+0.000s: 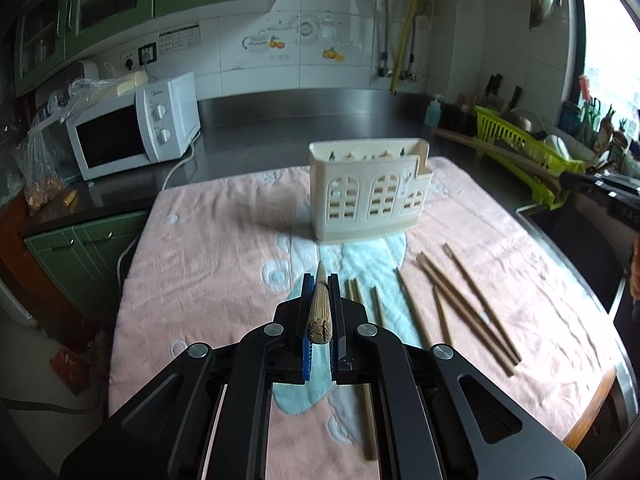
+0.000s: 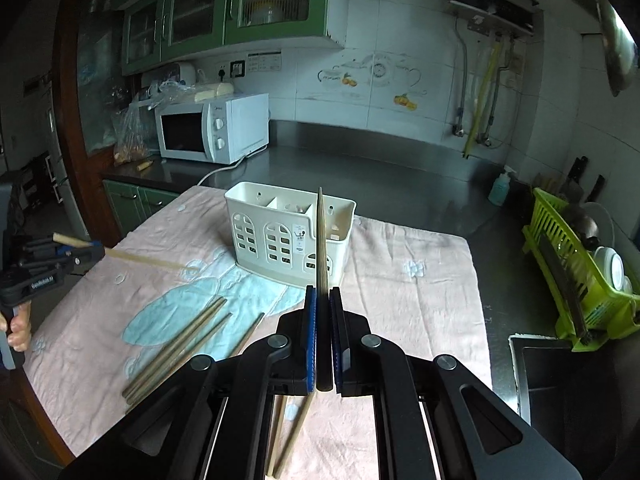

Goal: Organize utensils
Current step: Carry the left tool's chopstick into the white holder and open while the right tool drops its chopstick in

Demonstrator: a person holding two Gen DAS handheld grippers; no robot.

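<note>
Left tool (image 1: 321, 280): pinching one chopstick (image 1: 320, 308) | Right tool (image 2: 323, 292): pinching dark chopstick (image 2: 321, 240) | Holder (image 1: 370, 192): upright on towel (image 1: 208, 240) | Loose chopsticks (image 1: 468, 304): scattered on towel

The utensil holder (image 1: 370, 192) stands on the towel (image 1: 208, 248), behind the loose chopsticks (image 1: 460, 300).

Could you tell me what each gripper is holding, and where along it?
Each holds one chopstick: the left gripper near its thick end, the right gripper near one end.
</note>
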